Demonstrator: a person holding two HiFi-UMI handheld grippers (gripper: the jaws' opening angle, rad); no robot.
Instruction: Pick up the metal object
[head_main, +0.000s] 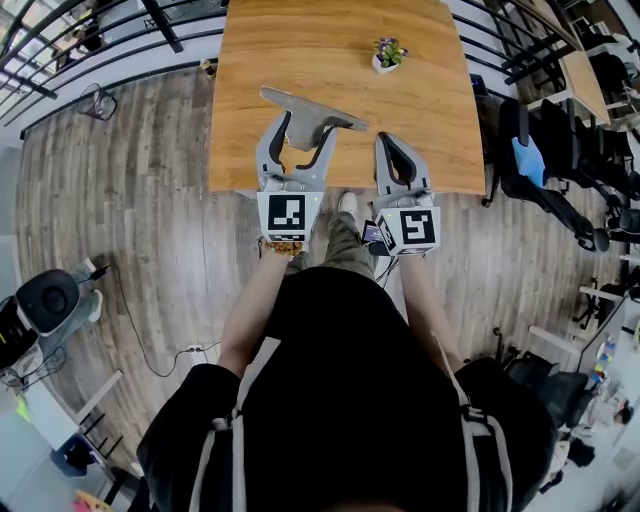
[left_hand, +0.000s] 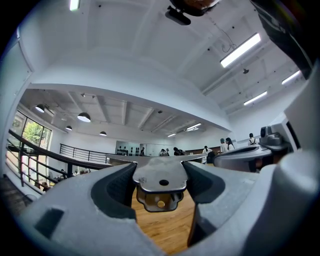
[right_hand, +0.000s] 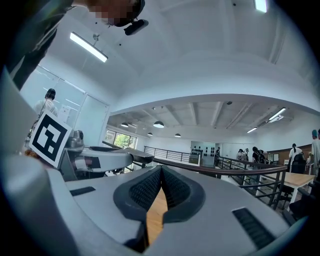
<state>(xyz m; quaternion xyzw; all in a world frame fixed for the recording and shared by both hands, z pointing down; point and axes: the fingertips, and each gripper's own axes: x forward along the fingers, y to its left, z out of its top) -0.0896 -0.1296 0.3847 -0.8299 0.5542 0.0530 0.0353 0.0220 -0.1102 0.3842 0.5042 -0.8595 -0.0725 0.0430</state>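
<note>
Metal object (head_main: 330, 115) gripped by left hand-held gripper (head_main: 303, 135) over table (head_main: 300, 50) front edge; right hand-held gripper (head_main: 393, 145) clenched.

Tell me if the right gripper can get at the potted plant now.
Probably yes: the potted plant stands alone on the table ahead of the right gripper, nothing between them; the left gripper, holding the metal object, is off to the side. The right jaws, now shut, must open.
</note>
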